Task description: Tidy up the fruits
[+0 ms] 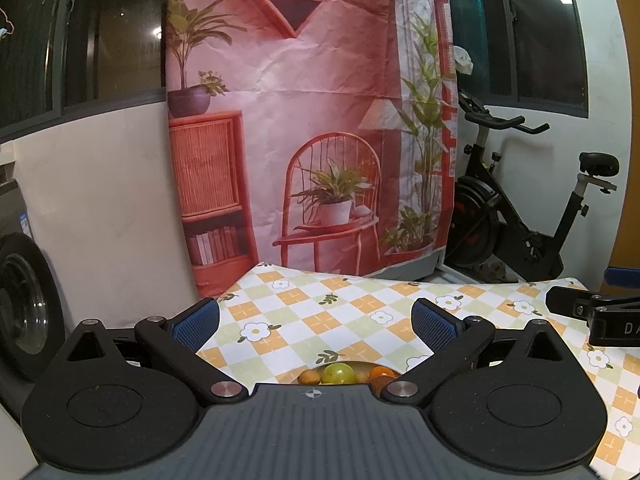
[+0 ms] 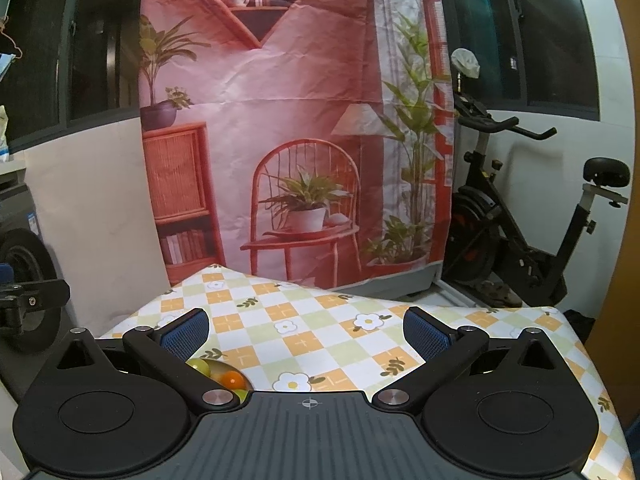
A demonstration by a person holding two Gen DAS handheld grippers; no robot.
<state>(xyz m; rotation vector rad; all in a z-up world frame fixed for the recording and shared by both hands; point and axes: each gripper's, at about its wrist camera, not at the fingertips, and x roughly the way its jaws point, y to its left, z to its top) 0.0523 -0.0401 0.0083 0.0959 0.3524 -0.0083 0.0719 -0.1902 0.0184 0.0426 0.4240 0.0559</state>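
My left gripper (image 1: 316, 322) is open above the checkered tablecloth (image 1: 340, 320), nothing between its blue pads (image 1: 196, 326). Just below it, half hidden by the gripper body, a dish holds a green fruit (image 1: 339, 373), a small brownish fruit (image 1: 309, 377) and an orange fruit (image 1: 380, 372). My right gripper (image 2: 306, 332) is also open and empty over the tablecloth (image 2: 320, 340). In the right wrist view the same dish (image 2: 224, 366) peeks out at lower left with a green fruit (image 2: 200, 366) and an orange fruit (image 2: 233, 379). The right gripper's arm (image 1: 592, 312) shows at the left view's right edge.
A pink printed backdrop (image 1: 312, 120) hangs behind the table's far edge. An exercise bike (image 1: 520, 220) stands at the back right, and a washing machine (image 1: 20, 300) at the left. The left gripper's arm (image 2: 28, 300) shows at the right view's left edge.
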